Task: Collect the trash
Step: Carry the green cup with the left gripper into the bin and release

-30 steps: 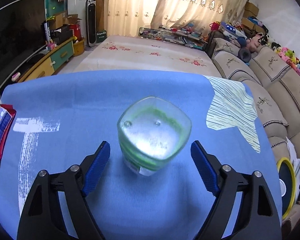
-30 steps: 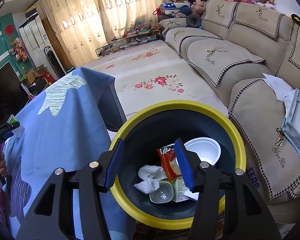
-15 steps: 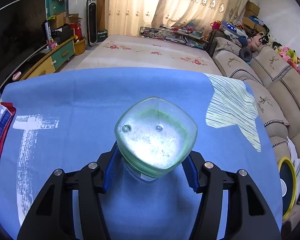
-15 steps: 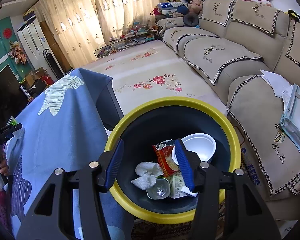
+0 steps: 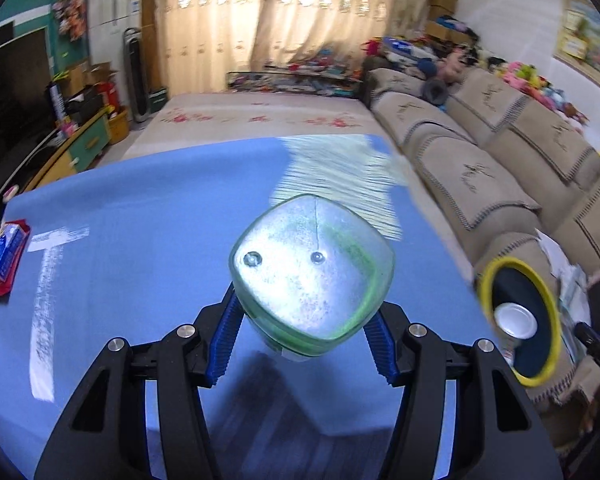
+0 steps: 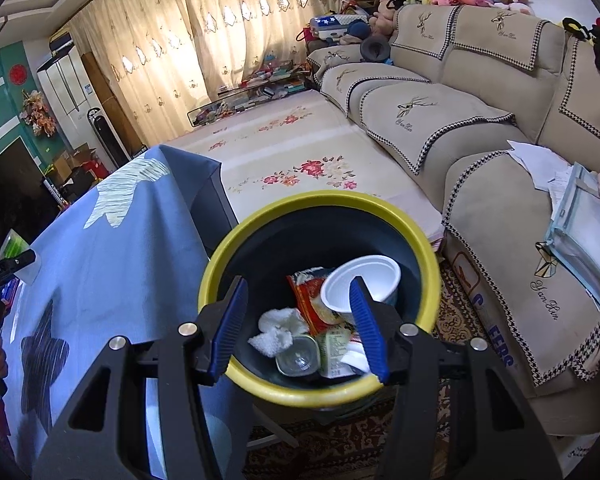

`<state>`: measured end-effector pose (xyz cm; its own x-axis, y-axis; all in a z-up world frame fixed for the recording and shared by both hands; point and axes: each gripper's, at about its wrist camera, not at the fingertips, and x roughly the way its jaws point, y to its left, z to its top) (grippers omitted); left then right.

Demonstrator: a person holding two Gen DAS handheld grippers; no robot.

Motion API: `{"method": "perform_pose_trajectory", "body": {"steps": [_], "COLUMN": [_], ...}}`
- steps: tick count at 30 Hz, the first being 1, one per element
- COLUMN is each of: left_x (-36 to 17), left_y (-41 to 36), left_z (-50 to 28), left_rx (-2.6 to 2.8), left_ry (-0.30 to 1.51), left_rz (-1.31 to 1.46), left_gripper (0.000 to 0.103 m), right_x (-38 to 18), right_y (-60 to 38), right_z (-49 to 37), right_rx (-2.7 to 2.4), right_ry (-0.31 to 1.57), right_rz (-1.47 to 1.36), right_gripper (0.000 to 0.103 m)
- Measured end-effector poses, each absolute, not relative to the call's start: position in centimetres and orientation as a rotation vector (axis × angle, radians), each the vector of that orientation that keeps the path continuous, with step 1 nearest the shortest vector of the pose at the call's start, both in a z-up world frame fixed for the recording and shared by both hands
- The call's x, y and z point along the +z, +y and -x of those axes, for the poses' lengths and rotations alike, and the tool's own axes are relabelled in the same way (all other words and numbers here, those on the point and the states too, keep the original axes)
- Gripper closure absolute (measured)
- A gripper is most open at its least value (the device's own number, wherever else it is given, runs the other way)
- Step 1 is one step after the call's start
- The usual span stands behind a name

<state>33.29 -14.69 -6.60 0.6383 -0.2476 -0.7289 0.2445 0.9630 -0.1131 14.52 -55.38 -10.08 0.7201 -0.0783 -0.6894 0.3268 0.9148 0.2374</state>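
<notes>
Left wrist view: left gripper [image 5: 302,334] clamps a clear green-tinted plastic cup [image 5: 311,276], upside down, base toward the lens, blue pads on both sides of it. Cup is off the blue tablecloth [image 5: 140,248], its shadow on the cloth below. Only this view shows the red-and-blue packet [image 5: 6,250] at the cloth's left edge. The yellow-rimmed bin [image 5: 518,320] sits small at right, beside the sofa [image 5: 480,168], with just a white bowl visible inside.

Right wrist view gives the bin's contents: white bowl [image 6: 362,282], red snack wrapper [image 6: 310,300], crumpled tissue [image 6: 278,328], a clear cup [image 6: 298,358], a green-printed carton [image 6: 334,350]. Right gripper [image 6: 298,328] hovers over the bin mouth, jaws partly apart, nothing between them. Left gripper appears at the far left edge; the held cup is not clear there.

Versus a second ago: left jaws stood wide around the cup standing on the cloth; now closed on it and lifted, with the bin much more in frame. Right gripper opening unchanged, bin shifted slightly in frame.
</notes>
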Motion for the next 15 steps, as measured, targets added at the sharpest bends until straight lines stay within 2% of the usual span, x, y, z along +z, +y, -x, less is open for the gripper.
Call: {"method": "perform_pose_trajectory", "body": {"steps": [15], "left_x": [-4.7], "left_y": [-33.2], "left_z": [-25.2], "left_rx": [-0.627], "left_ry": [0.855], "left_rz": [-0.126], "left_gripper": [0.047], "right_x": [-10.0], "right_y": [-60.6], "right_z": [-7.9], "right_rx": [-0.310], "right_ry": [0.676], "right_rz": [-0.407], "right_gripper": [0.052]}}
